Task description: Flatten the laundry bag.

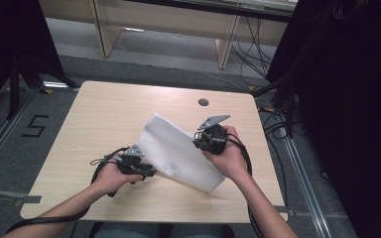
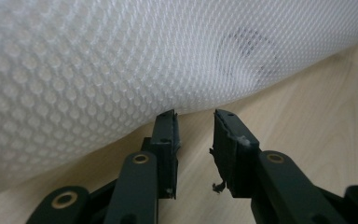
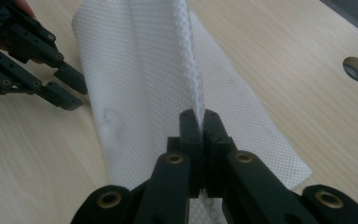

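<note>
- Pale wooden table (image 1: 104, 124) carried the work, a round cable hole (image 1: 203, 102) near its far edge.
- Right gripper (image 3: 199, 116) was clamped on a fold of the white mesh cloth (image 1: 178, 151), lifting that edge, probably to fold it over.
- Left gripper (image 2: 195, 116) stood with jaws parted and empty, just beside the cloth's near edge, on the side away from the hole.
- Much of the cloth lay flat on the table.

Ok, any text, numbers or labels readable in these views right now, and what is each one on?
"5": dark marking on the grey floor left of the table.
Faint dark round mark on the white mesh cloth, also in the left gripper view: too blurred to read.
Nothing else legible.
</note>
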### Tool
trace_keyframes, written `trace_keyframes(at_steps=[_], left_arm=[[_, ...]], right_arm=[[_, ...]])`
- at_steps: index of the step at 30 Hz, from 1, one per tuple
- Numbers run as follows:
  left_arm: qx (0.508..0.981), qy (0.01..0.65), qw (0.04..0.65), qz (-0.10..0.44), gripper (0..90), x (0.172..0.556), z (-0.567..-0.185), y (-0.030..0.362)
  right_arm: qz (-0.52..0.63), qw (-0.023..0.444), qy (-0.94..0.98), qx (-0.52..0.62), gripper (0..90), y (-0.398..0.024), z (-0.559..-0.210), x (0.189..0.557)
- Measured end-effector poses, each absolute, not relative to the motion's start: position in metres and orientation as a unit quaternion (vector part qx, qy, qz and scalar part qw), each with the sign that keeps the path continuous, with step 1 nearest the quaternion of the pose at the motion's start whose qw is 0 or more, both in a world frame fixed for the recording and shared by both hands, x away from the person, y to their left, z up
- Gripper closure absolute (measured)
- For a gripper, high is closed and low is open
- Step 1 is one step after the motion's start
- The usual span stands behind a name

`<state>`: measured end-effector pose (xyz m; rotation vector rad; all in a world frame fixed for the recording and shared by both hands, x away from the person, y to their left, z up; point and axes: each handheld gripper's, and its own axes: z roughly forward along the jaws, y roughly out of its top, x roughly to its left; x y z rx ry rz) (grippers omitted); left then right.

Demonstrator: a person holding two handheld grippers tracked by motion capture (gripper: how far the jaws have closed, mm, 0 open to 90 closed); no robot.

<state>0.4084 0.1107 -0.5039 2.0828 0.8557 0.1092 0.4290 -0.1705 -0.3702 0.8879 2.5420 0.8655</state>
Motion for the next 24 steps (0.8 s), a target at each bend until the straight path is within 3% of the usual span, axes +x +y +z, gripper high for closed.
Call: trace_keyframes(at_steps=[24], left_arm=[[0.812, 0.391, 0.432, 0.032, 66.3, 0.411, -0.492, 0.146]], right_arm=[[0.324, 0.162, 0.900, 0.240, 89.8, -0.169, -0.366, 0.405]])
